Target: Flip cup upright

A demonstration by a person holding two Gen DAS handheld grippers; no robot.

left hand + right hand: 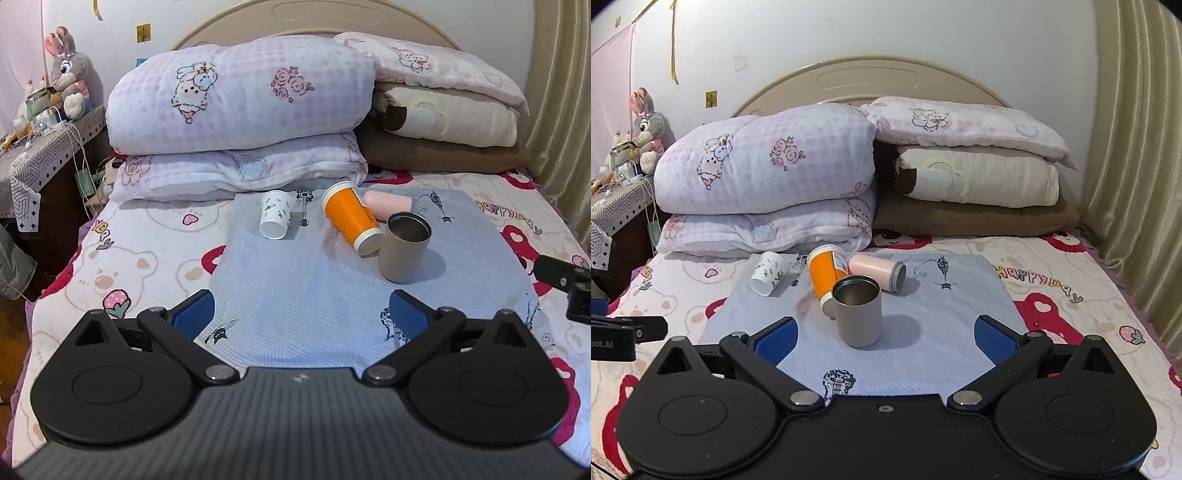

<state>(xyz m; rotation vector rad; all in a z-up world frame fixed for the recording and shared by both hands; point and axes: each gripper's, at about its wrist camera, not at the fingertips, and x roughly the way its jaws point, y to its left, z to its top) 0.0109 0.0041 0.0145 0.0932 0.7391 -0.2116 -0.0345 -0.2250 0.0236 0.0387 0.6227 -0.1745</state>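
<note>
A: How much of the task is judged to be done?

B: One cup is seen standing. The grey metal cup (857,311) is set upright on the pale blue cloth (945,354), mouth up, with its empty inside visible. That part can be counted as finished.

A: And what is left?

B: Three cups are found on their sides. The orange cup (824,277) is tipped over just behind the grey one, its white end lying against or very near it; whether they actually touch cannot be told. The pink cup (875,272) is laid on its side behind and to the right, its open mouth turned rightward. The small white printed cup (769,272) is lying apart on the left of the cloth. Which of these is meant next cannot be told from the task line alone.

A: How are the grippers held?

B: The right gripper (886,332) is spread wide with nothing between its blue pads (995,338); it is pointed at the grey cup but kept short of it. The left gripper (301,314) is likewise opened wide and empty, held back over the near part of the cloth, well apart from every cup.

A: So the stage is judged as?

B: Partly done: one cup upright, three apparently still to be lifted and turned, no grasp begun. On soft bedding, a righted cup is likely to be unsteady.
</note>
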